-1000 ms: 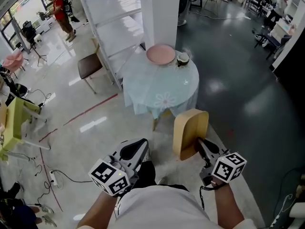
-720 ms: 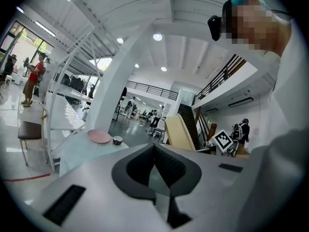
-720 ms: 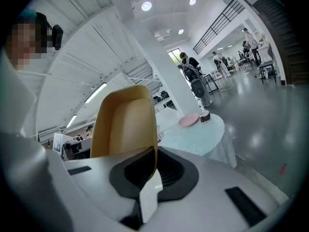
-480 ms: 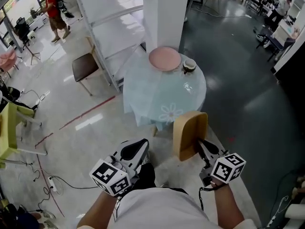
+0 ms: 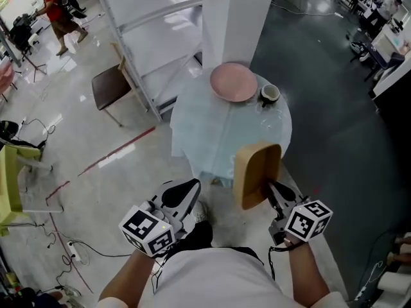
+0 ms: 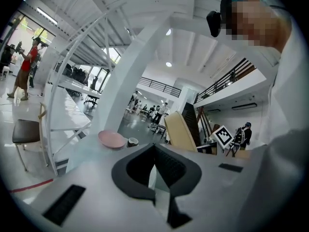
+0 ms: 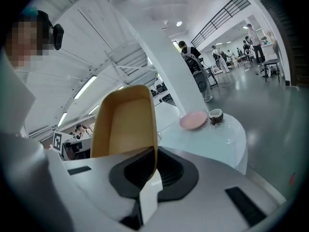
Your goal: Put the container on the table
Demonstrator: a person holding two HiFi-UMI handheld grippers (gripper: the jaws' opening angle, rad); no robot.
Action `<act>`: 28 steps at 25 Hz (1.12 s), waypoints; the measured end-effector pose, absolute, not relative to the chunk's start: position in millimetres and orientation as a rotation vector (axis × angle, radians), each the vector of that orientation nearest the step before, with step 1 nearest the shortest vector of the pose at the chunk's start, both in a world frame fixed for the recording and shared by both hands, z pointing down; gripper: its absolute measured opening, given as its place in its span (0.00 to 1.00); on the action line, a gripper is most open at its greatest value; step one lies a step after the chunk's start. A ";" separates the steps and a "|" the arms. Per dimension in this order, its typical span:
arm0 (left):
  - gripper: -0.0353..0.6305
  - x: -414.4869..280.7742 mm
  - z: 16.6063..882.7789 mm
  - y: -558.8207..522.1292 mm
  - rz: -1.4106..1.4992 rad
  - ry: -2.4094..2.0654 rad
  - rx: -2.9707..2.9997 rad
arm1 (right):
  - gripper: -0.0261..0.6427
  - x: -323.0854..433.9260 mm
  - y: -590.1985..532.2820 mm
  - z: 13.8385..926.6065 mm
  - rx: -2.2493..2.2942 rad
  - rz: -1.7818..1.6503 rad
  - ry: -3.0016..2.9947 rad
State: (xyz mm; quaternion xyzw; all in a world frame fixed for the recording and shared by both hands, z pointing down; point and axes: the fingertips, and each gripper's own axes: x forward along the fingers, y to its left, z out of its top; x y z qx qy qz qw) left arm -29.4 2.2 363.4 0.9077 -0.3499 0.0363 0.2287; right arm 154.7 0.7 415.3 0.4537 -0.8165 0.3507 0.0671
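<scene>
A tan, open-topped container (image 5: pixel 257 172) stands on edge in the air, with my right gripper (image 5: pixel 270 188) shut on its rim. It fills the middle of the right gripper view (image 7: pixel 125 124), where the gripper (image 7: pixel 153 153) pinches its lower wall. Ahead stands the round table (image 5: pixel 212 133) under a pale blue cloth, bearing a pink plate (image 5: pixel 234 82) and a small cup (image 5: pixel 270 93). My left gripper (image 5: pixel 186 191) is shut and empty, level with the right one; in its own view the gripper (image 6: pixel 154 149) points toward the plate (image 6: pixel 111 139), and the container (image 6: pixel 179 132) shows to the right.
A white pillar (image 5: pixel 231 18) rises just behind the table. A white shelving rack (image 5: pixel 148 37) and a brown chair (image 5: pixel 109 88) stand to its left. Cables (image 5: pixel 64 249) lie on the glossy floor at lower left. A person in red (image 5: pixel 54 8) is far off.
The table, plate and cup have drawn closer and lower in the head view as both grippers moved forward. The container stays gripped in the right gripper.
</scene>
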 end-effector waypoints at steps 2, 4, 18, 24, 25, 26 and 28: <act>0.08 -38.0 362.8 -15.7 0.112 -0.952 2.507 | 0.08 144.8 -16.5 412.8 1.375 1.057 -2.457; 0.08 -46.4 363.1 -30.6 0.115 -0.940 2.506 | 0.08 136.4 -30.3 412.5 1.382 1.062 -2.444; 0.08 -82.5 368.6 -96.2 0.092 -0.929 2.496 | 0.08 101.0 -94.7 413.4 1.376 1.037 -2.411; 0.08 -90.5 367.6 -111.1 0.073 -0.955 2.494 | 0.08 94.1 -112.0 412.6 1.361 1.009 -2.420; 0.08 -90.6 368.2 -113.1 0.072 -0.956 2.492 | 0.08 94.1 -114.4 412.9 1.358 1.006 -2.419; 0.08 -90.5 368.6 -115.3 0.071 -0.957 2.490 | 0.08 94.3 -117.3 413.4 1.355 1.004 -2.418; 0.08 -90.2 369.7 -120.3 0.070 -0.963 2.484 | 0.08 94.7 -124.5 415.2 1.348 1.005 -2.416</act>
